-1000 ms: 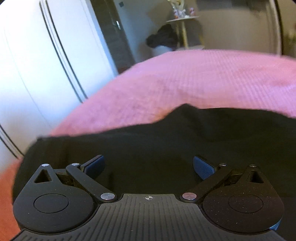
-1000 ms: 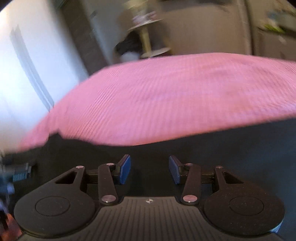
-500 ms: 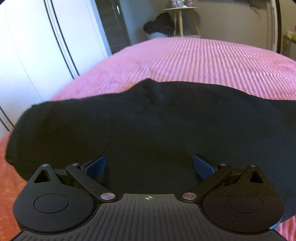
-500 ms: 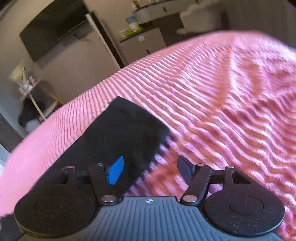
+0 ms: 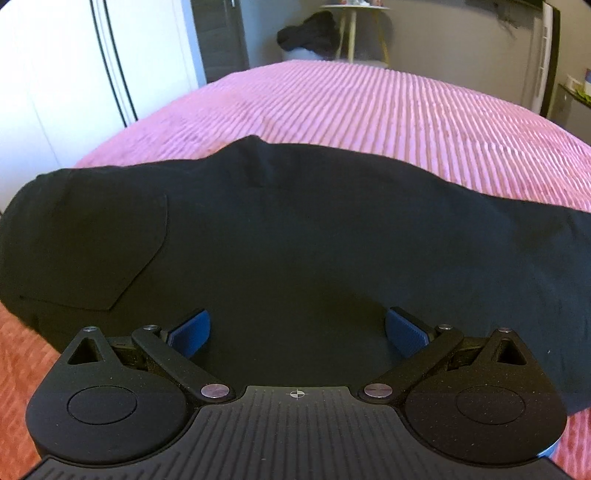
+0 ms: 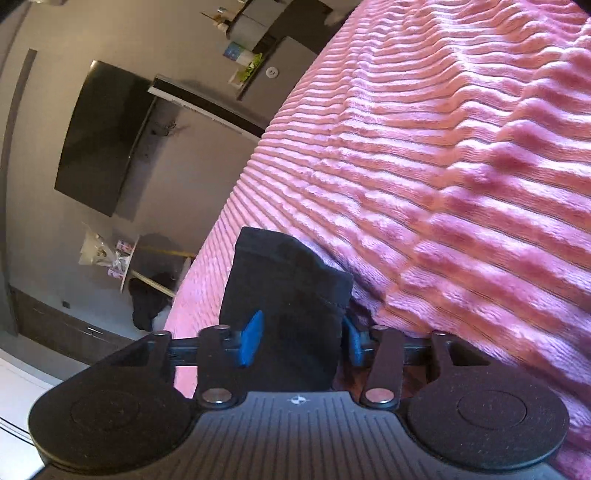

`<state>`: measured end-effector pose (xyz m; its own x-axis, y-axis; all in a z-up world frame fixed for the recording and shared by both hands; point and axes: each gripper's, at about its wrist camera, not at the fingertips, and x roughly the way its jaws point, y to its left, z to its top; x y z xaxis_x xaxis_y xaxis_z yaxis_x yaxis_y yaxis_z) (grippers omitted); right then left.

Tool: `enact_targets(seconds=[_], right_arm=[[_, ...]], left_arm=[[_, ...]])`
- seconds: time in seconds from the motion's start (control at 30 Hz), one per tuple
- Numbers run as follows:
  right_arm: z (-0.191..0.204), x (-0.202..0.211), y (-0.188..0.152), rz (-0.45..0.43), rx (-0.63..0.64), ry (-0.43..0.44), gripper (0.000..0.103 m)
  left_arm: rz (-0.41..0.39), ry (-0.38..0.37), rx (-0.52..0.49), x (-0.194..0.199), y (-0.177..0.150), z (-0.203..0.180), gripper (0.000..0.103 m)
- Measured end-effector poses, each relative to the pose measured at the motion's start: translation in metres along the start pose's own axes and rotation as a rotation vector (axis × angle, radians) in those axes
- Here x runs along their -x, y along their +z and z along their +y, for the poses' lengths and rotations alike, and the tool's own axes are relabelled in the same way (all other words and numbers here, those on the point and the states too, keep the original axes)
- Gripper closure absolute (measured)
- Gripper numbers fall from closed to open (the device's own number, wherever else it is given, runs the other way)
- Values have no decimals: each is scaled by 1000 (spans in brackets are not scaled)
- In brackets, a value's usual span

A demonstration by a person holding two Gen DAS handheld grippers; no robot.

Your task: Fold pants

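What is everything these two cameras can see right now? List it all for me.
pants: one, black, spread across the near part of the bed; one leg end sits between the right jaws
bedspread: one, pink, ribbed, covers the bed
wardrobe doors: white, left of the bed
side table: one, pale, beyond the bed's far end
dark bundle: one, black, beside that table
TV: one, black, on the grey wall
left gripper: one, black with blue pads, jaws wide open over the pants
right gripper: one, black with blue pads, jaws closing with the leg end between them
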<state>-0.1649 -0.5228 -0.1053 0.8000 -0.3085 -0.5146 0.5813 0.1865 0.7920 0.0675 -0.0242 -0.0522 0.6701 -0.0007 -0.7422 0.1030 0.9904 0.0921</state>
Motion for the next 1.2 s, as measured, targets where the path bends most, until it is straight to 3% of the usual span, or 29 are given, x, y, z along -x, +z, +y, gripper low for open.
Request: enact_targets(seconds=[0.13, 0.33, 0.4, 0.6, 0.77, 0.87, 0.97, 1.07, 1.1, 1.13, 1.17, 1.2], right_arm=[[3, 7, -1, -12, 35, 43, 91], [2, -8, 2, 28, -31, 12, 83], [15, -7, 4, 21, 3, -23, 91], [114, 24, -20, -62, 287, 15, 92], [221, 43, -103, -47, 603, 142, 91], [256, 35, -179, 45, 761, 201, 91], [259, 11, -252, 183, 855, 201, 89], [244, -23, -312, 402, 924, 118, 66], [242, -31, -323, 469, 945, 62, 58], [244, -29, -322, 474, 957, 66, 58], [246, -24, -314, 483, 936, 99, 54], [248, -18, -302, 514, 883, 155, 43]], left_arm=[[-35, -48, 12, 8, -2, 2, 0], [-5, -54, 9, -2, -2, 0, 0], [-8, -59, 19, 0, -2, 2, 0], [-24, -88, 58, 4, -2, 8, 0], [-35, -90, 64, 4, -1, 10, 0], [-43, -108, 84, 7, -2, 16, 0], [-42, -116, 103, 9, -5, 24, 0], [-34, -111, 114, 10, -7, 29, 0], [-29, -113, 122, 10, -7, 31, 0], [-27, -121, 130, 11, -8, 32, 0], [-26, -131, 136, 12, -8, 33, 0], [-29, -140, 136, 12, -7, 33, 0]])
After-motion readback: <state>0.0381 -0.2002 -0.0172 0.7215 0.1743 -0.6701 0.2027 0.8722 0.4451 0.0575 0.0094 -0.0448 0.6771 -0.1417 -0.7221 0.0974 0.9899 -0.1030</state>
